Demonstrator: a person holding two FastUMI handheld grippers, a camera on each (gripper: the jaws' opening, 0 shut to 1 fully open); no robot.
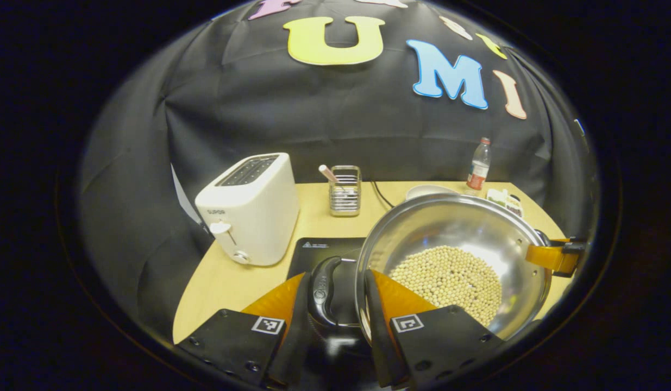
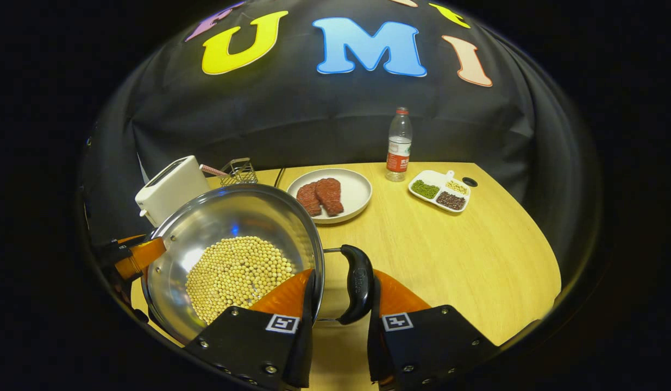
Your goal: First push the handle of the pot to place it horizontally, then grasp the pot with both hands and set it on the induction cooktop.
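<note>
Left gripper view: my left gripper at bottom centre, its fingers set on either side of the pot's black side handle, whether both press on it I cannot tell; pot, steel, part-filled with pale beans, at centre right, over the near right part of the black induction cooktop; my right gripper at the pot's far rim, right edge of frame; white toaster at centre left; wire rack and bottle along the upper table.

Right gripper view: my right gripper at bottom centre, fingers flanking the pot's other black handle, grip likewise uncertain; pot at lower left, beans inside; my left gripper at its left rim; plate of red meat upper centre; bottle beside it; divided dish upper right.
</note>
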